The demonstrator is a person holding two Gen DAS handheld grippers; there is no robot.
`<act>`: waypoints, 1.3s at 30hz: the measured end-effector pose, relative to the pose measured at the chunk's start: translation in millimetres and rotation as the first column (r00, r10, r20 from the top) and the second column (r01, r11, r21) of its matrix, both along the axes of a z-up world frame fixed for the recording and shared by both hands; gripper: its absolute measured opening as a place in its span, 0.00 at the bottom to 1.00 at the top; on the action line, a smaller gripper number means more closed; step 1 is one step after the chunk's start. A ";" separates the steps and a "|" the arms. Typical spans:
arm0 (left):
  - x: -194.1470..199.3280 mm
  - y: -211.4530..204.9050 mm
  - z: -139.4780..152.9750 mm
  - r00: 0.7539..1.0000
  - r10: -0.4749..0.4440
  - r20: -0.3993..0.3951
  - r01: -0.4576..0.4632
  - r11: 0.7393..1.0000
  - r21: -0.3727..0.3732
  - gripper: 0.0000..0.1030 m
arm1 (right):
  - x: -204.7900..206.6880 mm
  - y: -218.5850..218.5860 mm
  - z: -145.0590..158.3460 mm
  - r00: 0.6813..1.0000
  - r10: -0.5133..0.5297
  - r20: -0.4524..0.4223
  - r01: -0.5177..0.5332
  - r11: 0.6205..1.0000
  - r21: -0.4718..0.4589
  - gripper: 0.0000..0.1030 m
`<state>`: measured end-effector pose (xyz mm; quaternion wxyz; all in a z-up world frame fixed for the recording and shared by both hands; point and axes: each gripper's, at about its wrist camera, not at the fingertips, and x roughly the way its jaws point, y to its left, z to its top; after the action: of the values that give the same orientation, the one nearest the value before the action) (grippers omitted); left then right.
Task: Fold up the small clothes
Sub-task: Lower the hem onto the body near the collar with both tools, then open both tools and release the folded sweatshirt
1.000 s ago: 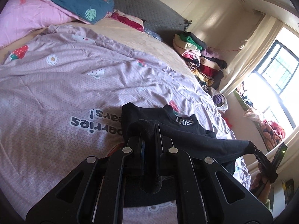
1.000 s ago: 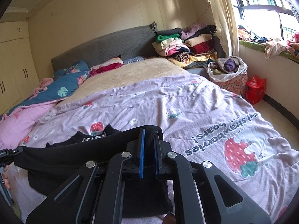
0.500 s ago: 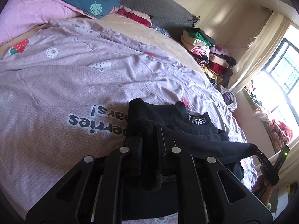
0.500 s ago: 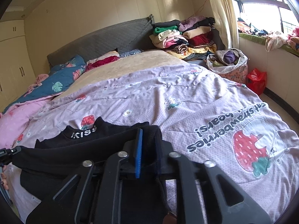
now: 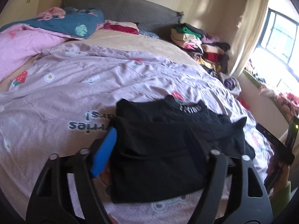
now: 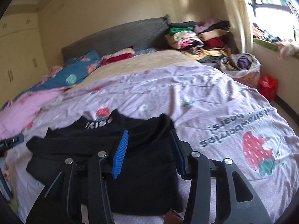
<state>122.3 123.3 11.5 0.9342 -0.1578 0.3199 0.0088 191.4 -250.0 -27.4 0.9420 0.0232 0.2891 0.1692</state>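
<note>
Both grippers stood wide open over the bed, holding nothing. Left gripper (image 5: pixel 155 147) had its fingers spread far apart, the blue pad (image 5: pixel 103 153) on one side lying at the left edge of the black top (image 5: pixel 158 149) and the other finger dark against the cloth near its right part; whether either finger pressed the cloth I could not tell. Right gripper (image 6: pixel 149 153) was likewise released, its blue pads (image 6: pixel 120 154) parted, one over the middle of the top (image 6: pixel 104 149) and the other at the top's right edge.

Folded, the top lay flat on the lilac quilt (image 5: pixel 61 97), its lower part doubled up over the body, and the collar with white lettering pointed away toward the headboard (image 5: pixel 121 13). It sat directly under and between the fingers of each gripper, filling the gap in both views. In the left view the right gripper showed as a dark bar at the far right, just past the top's corner. In the right view a bit of the left gripper peeked in at the left edge, beside the sleeve.

A pile of clothes (image 6: pixel 198 35) sat at the head of the bed.
</note>
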 end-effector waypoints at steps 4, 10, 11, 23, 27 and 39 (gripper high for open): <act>-3.7 -21.2 -1.7 0.997 -0.067 -0.024 0.068 0.997 0.028 0.72 | -2.9 15.1 -4.5 0.997 0.071 -0.031 -0.071 0.997 -0.023 0.43; -5.9 -56.2 -16.7 0.982 -0.157 -0.109 0.169 0.979 0.115 0.26 | -4.3 35.7 -20.6 0.976 0.181 -0.123 -0.191 0.979 -0.072 0.18; -4.2 -62.8 -24.6 0.973 -0.186 -0.140 0.202 0.973 0.111 0.16 | -5.1 39.4 -23.6 0.971 0.195 -0.136 -0.208 0.975 -0.082 0.17; 33.3 -56.8 -49.7 0.963 -0.162 -0.214 0.187 0.977 0.104 0.14 | 16.9 46.2 -55.8 0.966 0.124 -0.226 -0.161 0.974 -0.157 0.17; 50.9 -49.9 -55.4 0.963 -0.139 -0.231 0.165 0.981 0.098 0.15 | 31.0 46.0 -58.1 0.971 0.104 -0.214 -0.140 0.977 -0.159 0.17; 106.1 -27.7 -50.3 0.972 -0.035 -0.231 0.068 0.988 0.137 0.24 | 63.3 29.6 -49.9 0.991 0.045 -0.129 -0.058 0.993 -0.102 0.15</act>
<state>228.3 95.6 -38.8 0.9000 -0.0798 0.4277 0.0258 254.7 -220.4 -77.3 0.9169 -0.0236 0.3574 0.1760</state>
